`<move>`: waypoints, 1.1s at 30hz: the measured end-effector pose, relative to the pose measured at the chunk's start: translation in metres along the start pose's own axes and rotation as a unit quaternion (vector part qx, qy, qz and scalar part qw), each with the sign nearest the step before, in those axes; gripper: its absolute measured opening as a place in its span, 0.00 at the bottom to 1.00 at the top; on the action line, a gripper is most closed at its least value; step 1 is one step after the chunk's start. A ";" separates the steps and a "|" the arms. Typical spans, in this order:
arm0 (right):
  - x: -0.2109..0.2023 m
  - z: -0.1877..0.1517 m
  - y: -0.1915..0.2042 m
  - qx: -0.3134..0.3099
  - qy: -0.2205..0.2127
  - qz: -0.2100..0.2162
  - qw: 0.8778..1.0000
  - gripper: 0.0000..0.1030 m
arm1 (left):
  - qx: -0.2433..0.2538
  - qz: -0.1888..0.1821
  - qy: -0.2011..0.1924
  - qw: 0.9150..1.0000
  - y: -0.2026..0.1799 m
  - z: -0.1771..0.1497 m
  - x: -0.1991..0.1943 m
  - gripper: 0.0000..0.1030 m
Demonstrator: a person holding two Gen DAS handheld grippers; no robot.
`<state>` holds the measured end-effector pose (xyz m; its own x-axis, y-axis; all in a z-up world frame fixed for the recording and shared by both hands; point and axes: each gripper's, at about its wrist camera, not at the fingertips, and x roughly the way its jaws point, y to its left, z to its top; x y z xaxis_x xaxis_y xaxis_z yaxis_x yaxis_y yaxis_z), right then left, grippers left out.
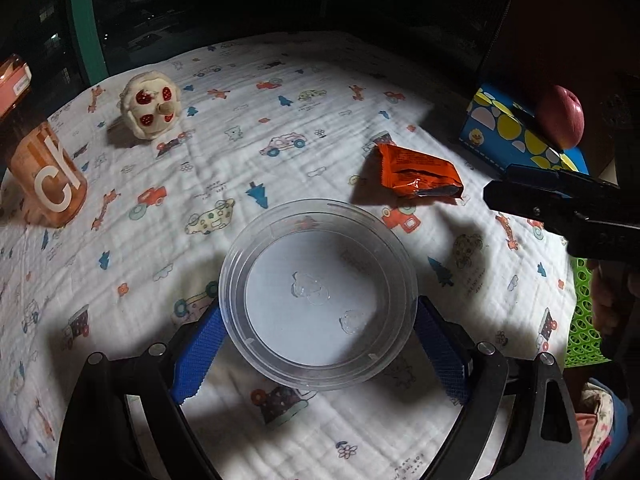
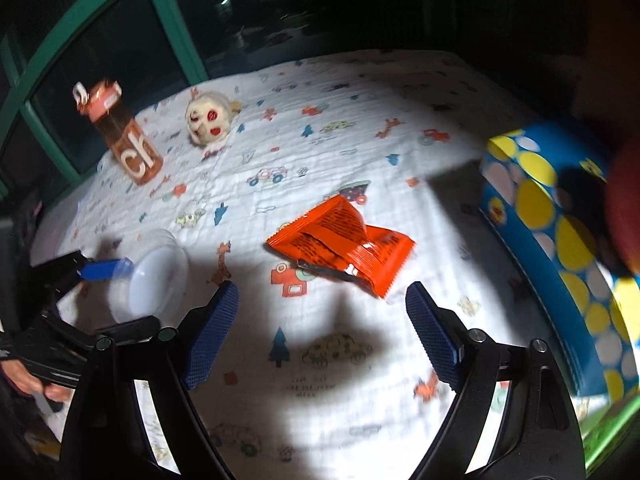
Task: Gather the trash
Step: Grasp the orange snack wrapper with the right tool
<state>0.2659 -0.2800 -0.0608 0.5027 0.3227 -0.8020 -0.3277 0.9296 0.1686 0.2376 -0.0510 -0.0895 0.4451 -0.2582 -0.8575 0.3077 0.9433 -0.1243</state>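
Note:
A clear round plastic container (image 1: 318, 300) sits between the blue fingers of my left gripper (image 1: 318, 320), which is shut on its sides; it also shows in the right wrist view (image 2: 154, 280). An empty orange snack wrapper (image 2: 340, 246) lies on the printed cloth just ahead of my right gripper (image 2: 322, 336), which is open and empty above the cloth. The wrapper also shows in the left wrist view (image 1: 418, 174), beyond the container, with the right gripper's black body (image 1: 560, 208) to its right.
An orange drink bottle (image 1: 48, 174) and a cream plush toy (image 1: 150, 106) stand at the far left. A blue box with yellow dots (image 2: 556, 240) and a red apple (image 1: 560, 116) are on the right. A green basket (image 1: 582, 312) is at the right edge.

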 end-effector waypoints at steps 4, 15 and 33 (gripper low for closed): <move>0.029 0.009 0.006 -0.039 0.027 -0.013 0.999 0.84 | -0.013 0.000 0.000 1.000 0.012 -0.004 0.001 0.86; 0.083 0.024 0.008 -0.099 0.065 -0.059 0.991 0.86 | -0.035 -0.006 0.003 0.999 0.032 -0.006 0.007 0.86; 0.060 0.014 -0.005 -0.023 0.035 -0.066 0.997 0.38 | -0.038 -0.007 -0.003 0.999 0.028 -0.006 0.000 0.86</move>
<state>0.3089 -0.2628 -0.1020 0.4872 0.1838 -0.8538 -0.2994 0.9535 0.0344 0.2414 -0.0235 -0.0963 0.4460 -0.2725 -0.8526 0.2491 0.9527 -0.1741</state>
